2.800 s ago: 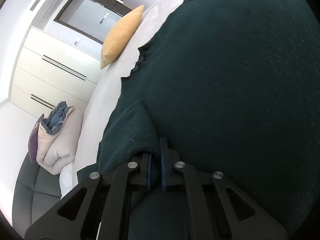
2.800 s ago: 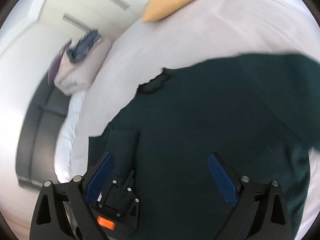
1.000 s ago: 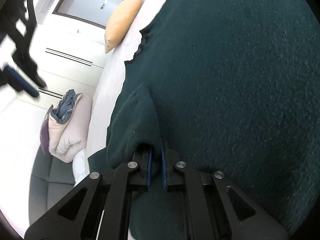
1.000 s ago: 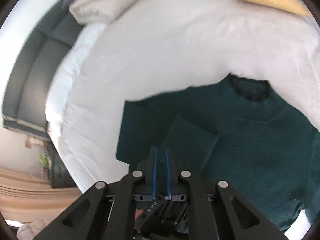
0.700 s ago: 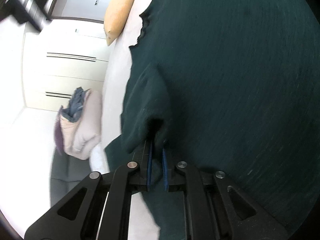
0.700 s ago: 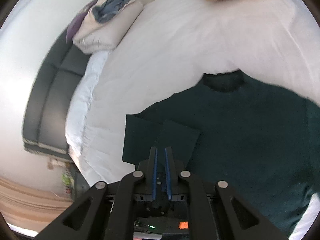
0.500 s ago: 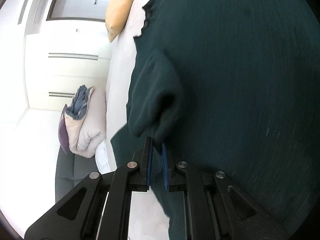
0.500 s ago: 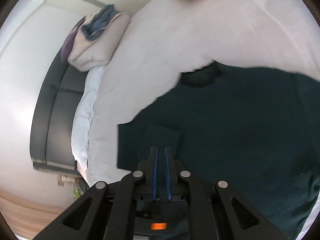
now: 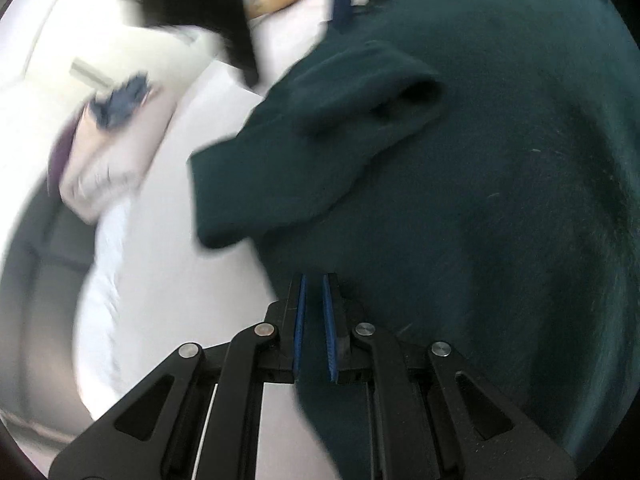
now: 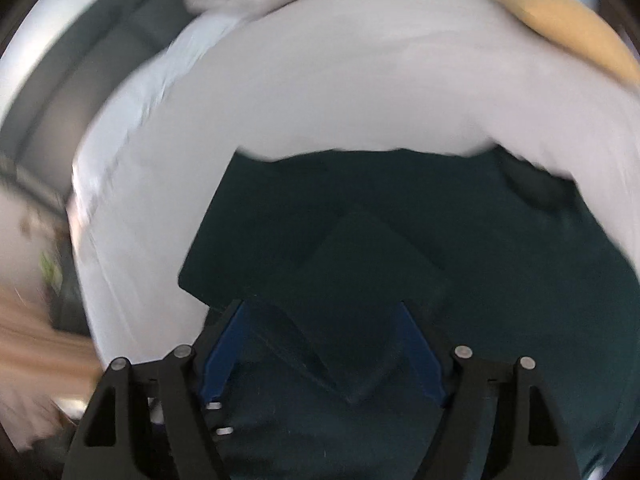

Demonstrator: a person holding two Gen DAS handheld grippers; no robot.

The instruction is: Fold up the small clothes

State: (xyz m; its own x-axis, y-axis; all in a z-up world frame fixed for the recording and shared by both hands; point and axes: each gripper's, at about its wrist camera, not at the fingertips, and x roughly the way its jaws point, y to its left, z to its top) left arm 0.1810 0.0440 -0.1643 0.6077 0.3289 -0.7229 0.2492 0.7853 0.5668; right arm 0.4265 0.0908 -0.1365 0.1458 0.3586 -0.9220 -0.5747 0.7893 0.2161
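White bedding [image 10: 340,92] covers the bed and fills the upper half of the right wrist view; both views are motion-blurred.

Item 1: dark green sweater [image 9: 500,200], spread flat on the bedding. It fills the right side and centre of the left wrist view and the lower centre of the right wrist view. 1 sleeve [image 9: 320,128] lies bunched and folded over the body at upper centre of the left wrist view, its cuff end toward the left.

Item 2: left gripper [image 9: 313,292], bottom centre of its view. Blue pads nearly together with a narrow slit between them; dark fabric shows behind the slit, but a pinch on it cannot be confirmed.

Item 3: right gripper [image 10: 322,312], bottom centre of its view. Jaws opening, blue pads wide apart, a folded sweater corner lying between them without contact. It also appears blurred at the top of the left wrist view.

Item 4: yellow pillow [image 10: 560,20], upper right of the right wrist view.

Item 5: folded pale duvet [image 9: 116,148], left of the left wrist view, with a blue garment [image 9: 120,100] on top.

Item 6: dark sofa [image 10: 80,72], upper left of the right wrist view.
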